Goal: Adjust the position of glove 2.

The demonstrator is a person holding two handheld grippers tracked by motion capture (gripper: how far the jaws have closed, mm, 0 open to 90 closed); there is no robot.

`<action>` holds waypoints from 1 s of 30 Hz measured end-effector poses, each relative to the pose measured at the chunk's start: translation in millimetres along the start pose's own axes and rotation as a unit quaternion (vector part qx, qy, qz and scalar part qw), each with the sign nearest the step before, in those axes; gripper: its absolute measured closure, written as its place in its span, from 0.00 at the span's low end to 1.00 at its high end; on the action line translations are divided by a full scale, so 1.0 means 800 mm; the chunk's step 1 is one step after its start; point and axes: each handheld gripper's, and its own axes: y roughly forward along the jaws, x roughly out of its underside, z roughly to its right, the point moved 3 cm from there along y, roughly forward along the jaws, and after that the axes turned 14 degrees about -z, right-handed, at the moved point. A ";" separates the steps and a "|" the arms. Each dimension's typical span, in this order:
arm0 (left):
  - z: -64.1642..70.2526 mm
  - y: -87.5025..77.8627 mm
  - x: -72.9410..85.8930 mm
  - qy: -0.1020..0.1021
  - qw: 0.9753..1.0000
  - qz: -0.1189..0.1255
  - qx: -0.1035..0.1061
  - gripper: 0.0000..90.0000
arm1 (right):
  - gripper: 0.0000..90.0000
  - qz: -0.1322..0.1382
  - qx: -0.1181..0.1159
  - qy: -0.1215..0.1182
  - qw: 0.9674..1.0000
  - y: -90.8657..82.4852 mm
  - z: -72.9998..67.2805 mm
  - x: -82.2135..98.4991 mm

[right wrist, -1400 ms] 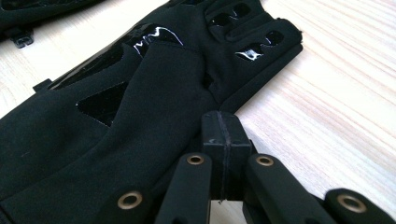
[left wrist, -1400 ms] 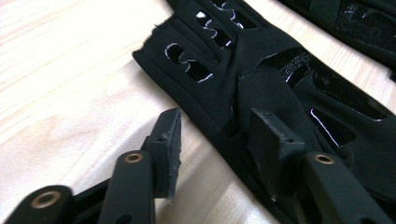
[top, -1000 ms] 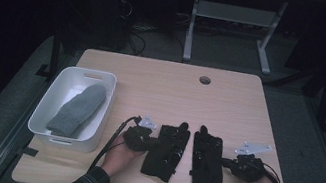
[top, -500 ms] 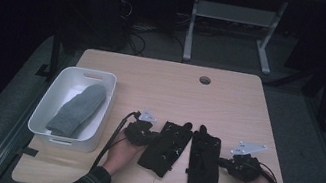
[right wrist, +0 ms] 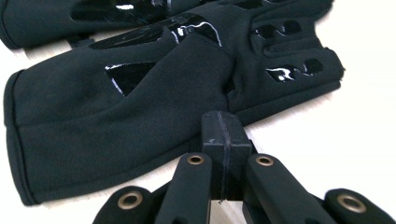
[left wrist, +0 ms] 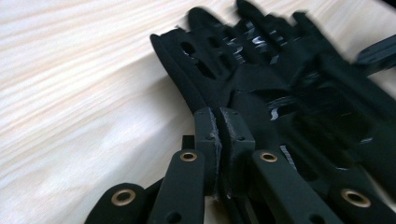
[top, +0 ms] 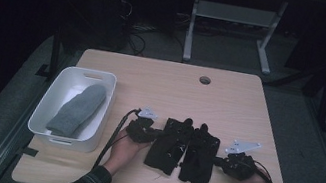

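Closer together now than a second ago: left glove (top: 167, 145) and right glove (top: 200, 155), the strip of wood between them gone, inner edges touching or slightly overlapped, and both grippers drawn inward with them.

Nearest, at the front of the wooden table (top: 239, 110): left gripper (top: 155, 132) with jaws shut pad to pad, tips butted against the outer edge of the left glove; no fabric visibly caught between them in the left gripper view (left wrist: 223, 116). Same on the other side: right gripper (top: 219, 159) fully closed, tips (right wrist: 223, 119) just at the outer edge of the right glove (right wrist: 140, 107), holding nothing.

Handling, as a judgement: light, limp, soft fabric, likely to slide on smooth wood under a sideways nudge but also to wrinkle or fold if pushed hard. Glossy printed patches probably grippy, the knit between them less so. Best pinched at the cuff hem or along a flat side edge, a single layer pair of cloth between the pads; fingers too floppy to steer by.

Looks: matte black, flat, cuffs toward the person, fingers pointing away, shiny black wavy strips across fingers and palm (left wrist: 261, 88).

Farther left: white bin (top: 102, 77) with a grey mitten (top: 77, 109) lying inside. Farthest: round cable hole (top: 205, 80) near the back edge.
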 end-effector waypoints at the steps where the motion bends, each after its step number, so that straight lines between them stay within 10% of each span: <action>1: 0.002 -0.001 -0.002 0.001 1.000 0.003 0.005 0.95 | 1.00 -0.001 0.000 0.000 1.000 0.001 0.000 -0.001; 14: 0.023 -0.023 -0.046 0.023 0.997 0.045 0.059 0.96 | 1.00 0.008 -0.018 0.001 1.000 0.011 -0.004 -0.024; 30: 0.050 -0.004 -0.069 0.045 0.995 0.036 0.081 0.96 | 1.00 0.011 -0.019 -0.016 1.000 0.029 -0.013 -0.056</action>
